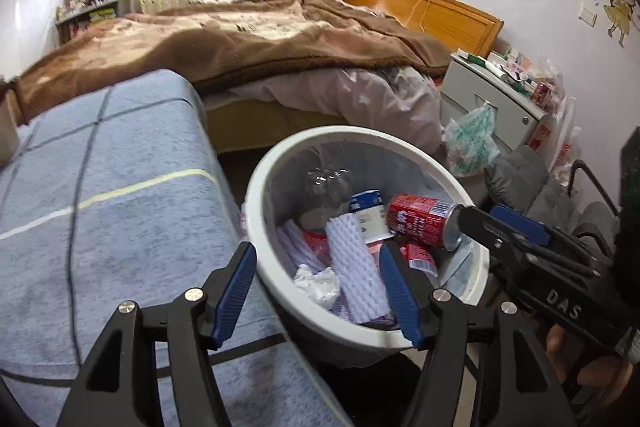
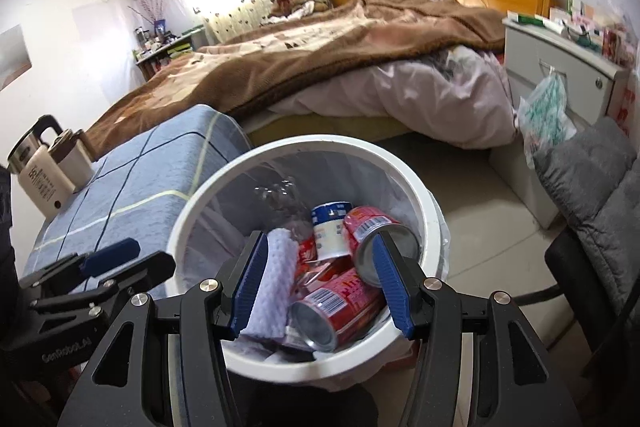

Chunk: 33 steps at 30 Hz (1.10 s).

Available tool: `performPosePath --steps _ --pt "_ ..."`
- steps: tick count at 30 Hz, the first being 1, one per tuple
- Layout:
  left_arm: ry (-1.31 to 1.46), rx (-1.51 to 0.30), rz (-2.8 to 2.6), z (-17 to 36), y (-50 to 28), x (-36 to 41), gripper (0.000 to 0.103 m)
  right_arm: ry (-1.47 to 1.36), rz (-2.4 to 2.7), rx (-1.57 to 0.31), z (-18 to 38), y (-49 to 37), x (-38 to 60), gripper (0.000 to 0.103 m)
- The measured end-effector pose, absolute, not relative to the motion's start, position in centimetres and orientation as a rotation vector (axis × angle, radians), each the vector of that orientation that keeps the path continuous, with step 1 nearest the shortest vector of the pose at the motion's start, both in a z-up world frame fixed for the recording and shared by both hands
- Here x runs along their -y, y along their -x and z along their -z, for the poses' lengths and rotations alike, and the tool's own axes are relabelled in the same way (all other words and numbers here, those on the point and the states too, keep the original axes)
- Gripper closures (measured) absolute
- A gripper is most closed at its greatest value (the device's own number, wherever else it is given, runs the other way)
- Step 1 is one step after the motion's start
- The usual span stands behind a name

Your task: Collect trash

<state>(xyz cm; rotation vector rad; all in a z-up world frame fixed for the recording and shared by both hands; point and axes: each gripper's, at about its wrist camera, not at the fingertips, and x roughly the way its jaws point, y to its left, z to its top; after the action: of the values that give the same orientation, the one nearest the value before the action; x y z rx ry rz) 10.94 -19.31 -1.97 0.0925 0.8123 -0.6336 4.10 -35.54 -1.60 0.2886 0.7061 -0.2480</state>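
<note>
Right wrist view: your right gripper (image 2: 318, 285) is hovering, jaws spread, over the round white plastic bin (image 2: 280, 359) holding red cans (image 2: 340, 311); your left gripper (image 1: 316, 293) is gaping beside it

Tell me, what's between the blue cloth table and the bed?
Nothing: the table butts against the bed's brown blanket, seen from the right wrist.

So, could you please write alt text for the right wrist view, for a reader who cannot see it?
The open right gripper hangs over a white trash bin holding two red cans, a blue-and-white cup and a white foam sleeve. The left gripper is at lower left, over a blue checked cloth with a kettle. A bed with a brown blanket lies behind.
</note>
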Motion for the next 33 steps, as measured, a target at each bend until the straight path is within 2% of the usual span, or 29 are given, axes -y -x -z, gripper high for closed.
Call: performPosePath --steps 13,33 --pt "-0.125 -0.632 0.513 0.2 -6.3 15.5 0.036 -0.202 0.273 -0.587 0.1 1.0 30.4 0.048" --pt "-0.117 -0.592 0.427 0.5 -3.7 13.6 0.036 -0.204 0.278 -0.568 0.7 3.1 28.1 0.048"
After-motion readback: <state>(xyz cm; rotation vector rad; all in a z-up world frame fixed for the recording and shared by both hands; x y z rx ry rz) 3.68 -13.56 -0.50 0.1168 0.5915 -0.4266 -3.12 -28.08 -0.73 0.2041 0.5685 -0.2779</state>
